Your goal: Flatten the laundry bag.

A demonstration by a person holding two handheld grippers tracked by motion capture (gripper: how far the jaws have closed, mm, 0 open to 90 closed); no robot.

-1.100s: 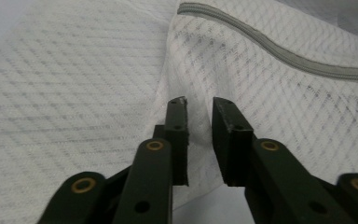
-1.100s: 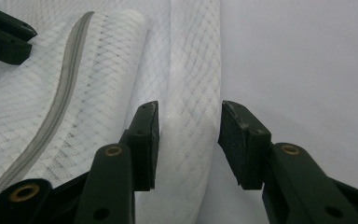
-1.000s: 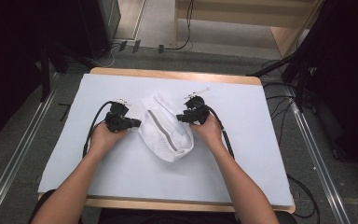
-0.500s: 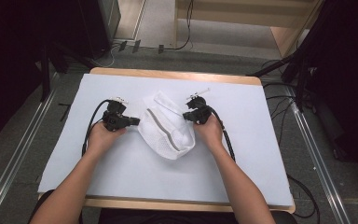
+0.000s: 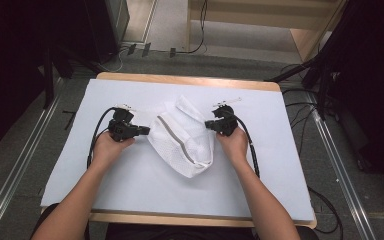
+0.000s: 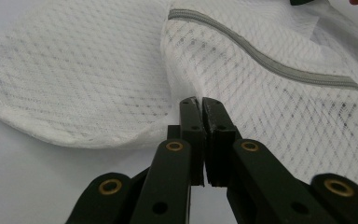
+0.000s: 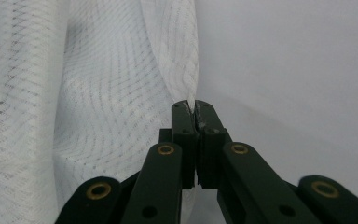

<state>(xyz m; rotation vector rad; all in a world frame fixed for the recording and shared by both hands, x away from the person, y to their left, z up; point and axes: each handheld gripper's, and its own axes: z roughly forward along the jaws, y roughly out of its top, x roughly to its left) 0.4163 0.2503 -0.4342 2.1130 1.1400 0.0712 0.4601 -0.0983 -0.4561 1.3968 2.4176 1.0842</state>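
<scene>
White mesh bag [image 5: 182,137] pinched: L claw [image 5: 144,130], R claw [image 5: 208,124], forearms converging.

1. White mesh laundry bag [image 5: 182,137], soft and crumpled, lying on the middle of the white table cover [image 5: 130,195].
2. Grey zipper strip [image 5: 172,137] running in a curve across the upper face, from the far left part toward the near right corner.
3. Fine diamond-pattern netting, slightly see-through.
4. Left and right edges lifted and pulled into folds; near end rounded, resting flat.
</scene>
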